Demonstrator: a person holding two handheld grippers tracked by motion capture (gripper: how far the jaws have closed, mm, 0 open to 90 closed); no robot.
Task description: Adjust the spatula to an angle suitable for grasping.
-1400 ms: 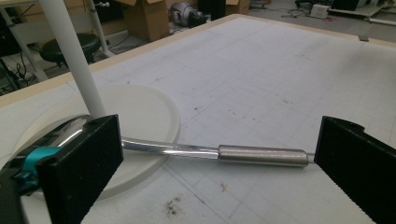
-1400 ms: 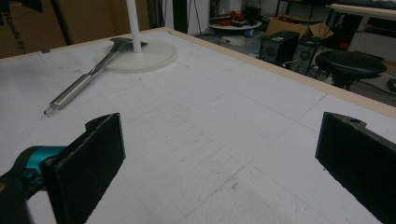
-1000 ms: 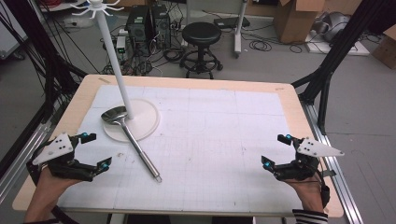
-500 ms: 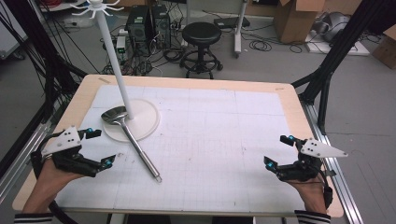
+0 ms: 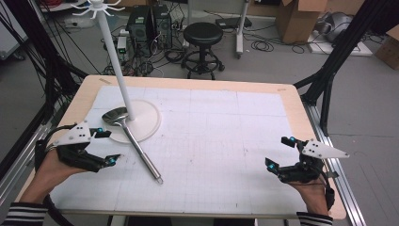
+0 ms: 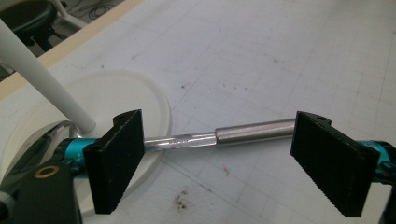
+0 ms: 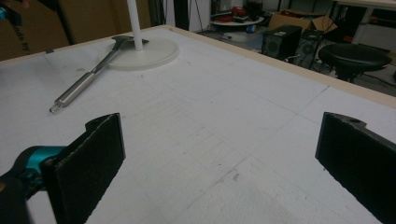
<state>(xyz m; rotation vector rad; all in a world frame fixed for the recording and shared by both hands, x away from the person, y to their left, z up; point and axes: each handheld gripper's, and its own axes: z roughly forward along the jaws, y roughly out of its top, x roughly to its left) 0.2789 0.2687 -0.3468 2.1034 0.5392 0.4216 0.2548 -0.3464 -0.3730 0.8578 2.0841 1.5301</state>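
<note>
A metal ladle (image 5: 139, 149) lies on the white mat, its bowl resting on the round base (image 5: 145, 123) of a white hook stand (image 5: 115, 54). My left gripper (image 5: 108, 147) hovers just left of the handle, pointing at it. In the left gripper view the handle (image 6: 254, 131) runs across beyond the left gripper (image 6: 219, 161). Its jaws have just been closing a little, stand open, and hold nothing between the pads. My right gripper (image 5: 279, 152) rests open near the table's front right. From the right gripper (image 7: 219, 172) view the ladle (image 7: 84, 86) lies far off.
The wooden table edge (image 5: 301, 122) frames the mat. Behind the table stand a black stool (image 5: 202, 35), computer cases (image 5: 150, 21) and cardboard boxes (image 5: 296, 19). Black frame legs (image 5: 329, 80) rise at both sides.
My left hand has moved up and to the right, closer to the ladle's handle. The right hand and the ladle have kept still.
</note>
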